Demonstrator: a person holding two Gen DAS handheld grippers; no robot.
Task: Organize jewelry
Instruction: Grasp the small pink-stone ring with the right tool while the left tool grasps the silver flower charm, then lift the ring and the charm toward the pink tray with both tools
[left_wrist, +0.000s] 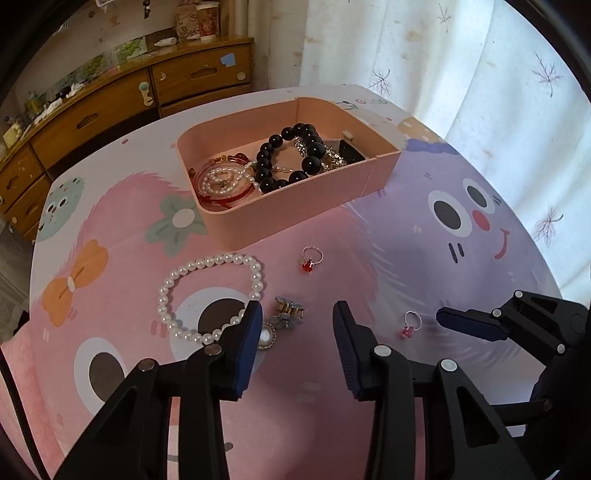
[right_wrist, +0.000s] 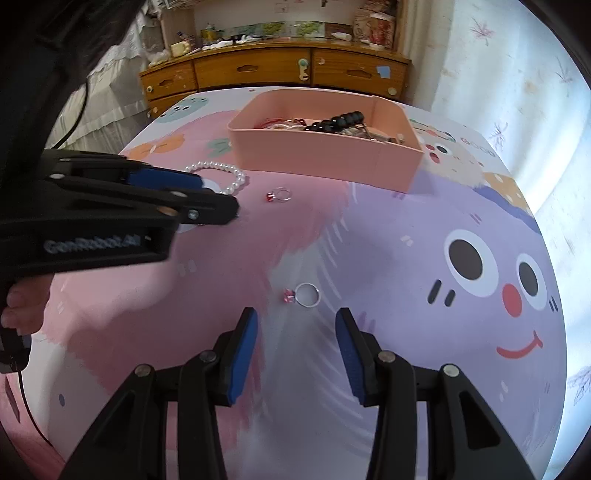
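Note:
A pink box (left_wrist: 295, 210) (right_wrist: 325, 155) on the cartoon table cover holds a black bead bracelet (left_wrist: 291, 155), a pearl strand and red cord. On the cover lie a pearl bracelet (left_wrist: 207, 291) (right_wrist: 225, 173), a red-stone ring (left_wrist: 311, 258) (right_wrist: 277, 195), a small hair claw (left_wrist: 289, 313), a pearl brooch (left_wrist: 266, 335) and a pink-stone ring (left_wrist: 410, 325) (right_wrist: 303, 295). My left gripper (left_wrist: 295, 314) is open and empty, just before the claw and brooch. My right gripper (right_wrist: 295, 321) is open and empty, just before the pink-stone ring.
A wooden dresser (left_wrist: 110, 99) (right_wrist: 277, 70) with cups and clutter stands behind the table. White curtains (left_wrist: 461, 55) hang at the right. The left gripper's body (right_wrist: 110, 199) shows at the left of the right wrist view.

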